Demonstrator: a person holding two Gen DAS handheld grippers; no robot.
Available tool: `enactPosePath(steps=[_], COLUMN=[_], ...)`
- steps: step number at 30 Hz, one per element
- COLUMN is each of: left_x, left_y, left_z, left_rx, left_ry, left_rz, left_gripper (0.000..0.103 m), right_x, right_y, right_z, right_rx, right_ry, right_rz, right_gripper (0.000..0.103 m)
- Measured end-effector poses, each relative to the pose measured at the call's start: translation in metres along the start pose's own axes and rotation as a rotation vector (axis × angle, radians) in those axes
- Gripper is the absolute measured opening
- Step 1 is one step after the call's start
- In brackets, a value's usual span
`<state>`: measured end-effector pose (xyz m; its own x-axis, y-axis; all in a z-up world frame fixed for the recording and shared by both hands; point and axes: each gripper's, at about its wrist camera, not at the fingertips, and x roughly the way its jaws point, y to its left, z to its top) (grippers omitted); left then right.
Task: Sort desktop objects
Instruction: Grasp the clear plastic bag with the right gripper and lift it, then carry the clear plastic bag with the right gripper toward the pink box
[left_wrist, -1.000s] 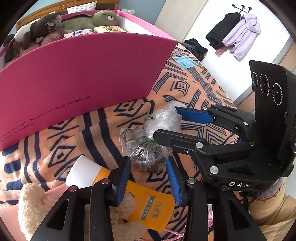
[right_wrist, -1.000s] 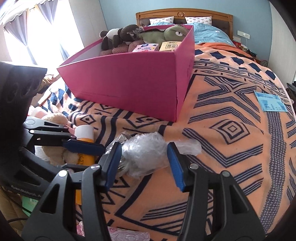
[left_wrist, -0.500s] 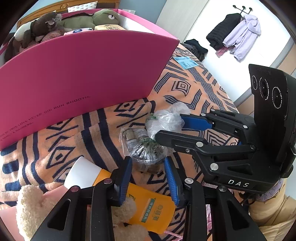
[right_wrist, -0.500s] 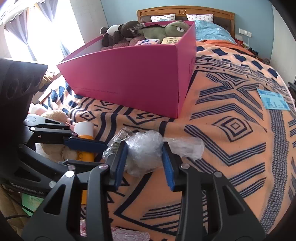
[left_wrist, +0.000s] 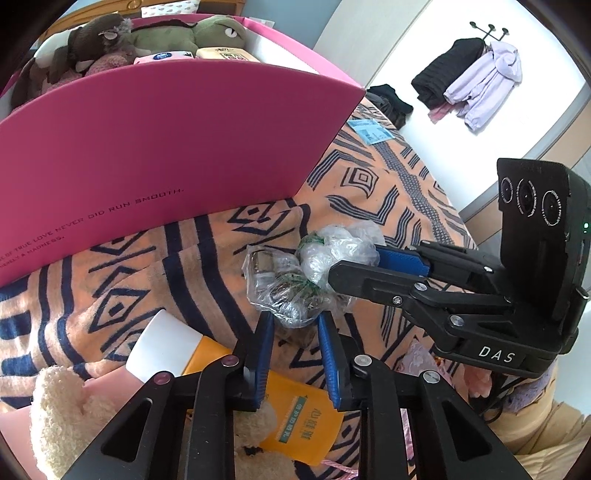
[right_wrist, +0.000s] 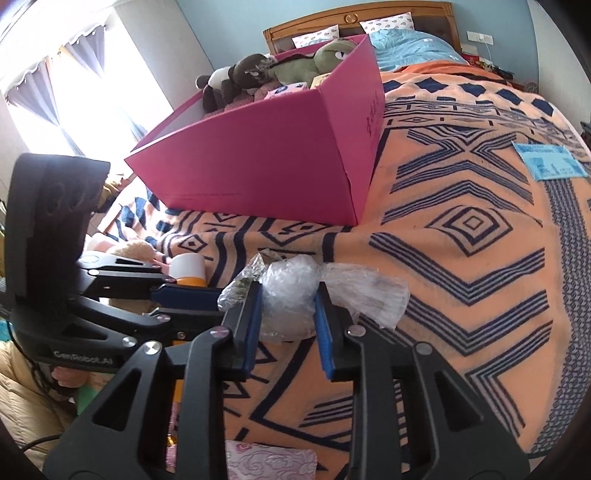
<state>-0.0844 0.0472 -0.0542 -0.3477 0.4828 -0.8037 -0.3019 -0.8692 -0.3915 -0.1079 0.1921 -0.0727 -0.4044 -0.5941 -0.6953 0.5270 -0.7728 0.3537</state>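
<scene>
A clear plastic bag (left_wrist: 291, 288) with small dark items lies on the orange patterned blanket; it also shows in the right wrist view (right_wrist: 291, 295). My left gripper (left_wrist: 295, 325) is shut on the bag's near end. My right gripper (right_wrist: 288, 299) is shut on the bag's crumpled other end, and it shows in the left wrist view (left_wrist: 354, 266). A big pink box (left_wrist: 155, 147) holding plush toys and small cartons stands behind the bag and shows in the right wrist view (right_wrist: 280, 162).
An orange tube with a white cap (left_wrist: 207, 373) and a cream plush toy (left_wrist: 62, 410) lie under my left gripper. A blue paper card (right_wrist: 550, 166) lies on the blanket at far right. A pink patterned pouch (right_wrist: 269, 461) lies at the near edge.
Both grippers have closed their jaws onto the plastic bag, one at each end. The bag is squeezed and slightly bunched up.
</scene>
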Motion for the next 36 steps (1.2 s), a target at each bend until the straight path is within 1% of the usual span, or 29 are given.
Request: enactPosePath(steps=[7, 9, 13, 15, 17, 19, 21, 22, 23, 26, 29, 31, 34, 36], left_x=[-0.011, -0.014, -0.011, -0.007, -0.001, 0.004, 0.009, 0.014, 0.018, 0.024, 0.026, 0.025, 0.023, 0.017], left_y=[-0.005, -0.007, -0.002, 0.000, 0.000, -0.002, -0.005, -0.006, -0.007, -0.014, -0.017, -0.017, -0.013, -0.013], left_z=[0.003, 0.003, 0.002, 0.002, 0.001, 0.002, 0.004, 0.006, 0.007, 0.010, 0.013, 0.012, 0.009, 0.008], left_rx=[0.007, 0.015, -0.006, -0.014, -0.020, -0.015, -0.012, -0.014, -0.020, 0.012, 0.016, 0.009, -0.006, -0.002], left_ry=[-0.041, -0.053, -0.039, -0.019, -0.001, 0.018, 0.032, 0.049, 0.061, 0.064, 0.064, 0.059, 0.040, 0.020], left_rz=[-0.018, -0.012, -0.003, -0.006, -0.009, -0.006, -0.016, -0.024, -0.020, 0.003, -0.005, -0.019, -0.024, -0.016], left_gripper=[0.024, 0.024, 0.024, 0.027, 0.028, 0.033, 0.035, 0.042, 0.043, 0.045, 0.043, 0.033, 0.027, 0.025], right_x=[-0.009, -0.011, -0.013, -0.015, -0.015, -0.014, -0.011, -0.009, -0.007, -0.006, -0.004, -0.002, -0.005, -0.006], right_y=[-0.001, 0.001, 0.001, -0.004, -0.011, -0.020, -0.027, -0.031, -0.034, -0.041, -0.040, -0.037, -0.032, -0.032], right_z=[0.000, 0.000, 0.001, 0.001, 0.000, -0.002, -0.005, -0.007, -0.009, -0.012, -0.013, -0.015, -0.018, -0.018], right_rx=[0.048, 0.054, 0.059, 0.081, 0.107, 0.143, 0.171, 0.188, 0.204, 0.237, 0.241, 0.238, 0.229, 0.238], right_ry=[-0.034, -0.041, -0.054, -0.061, -0.067, -0.061, -0.047, -0.042, -0.036, -0.035, -0.028, -0.019, -0.024, -0.023], right_rz=[0.056, 0.069, 0.071, 0.074, 0.057, 0.043, 0.033, 0.040, 0.048, 0.070, 0.082, 0.103, 0.095, 0.109], right_gripper=[0.027, 0.026, 0.025, 0.025, 0.025, 0.025, 0.025, 0.025, 0.025, 0.025, 0.025, 0.025, 0.025, 0.025])
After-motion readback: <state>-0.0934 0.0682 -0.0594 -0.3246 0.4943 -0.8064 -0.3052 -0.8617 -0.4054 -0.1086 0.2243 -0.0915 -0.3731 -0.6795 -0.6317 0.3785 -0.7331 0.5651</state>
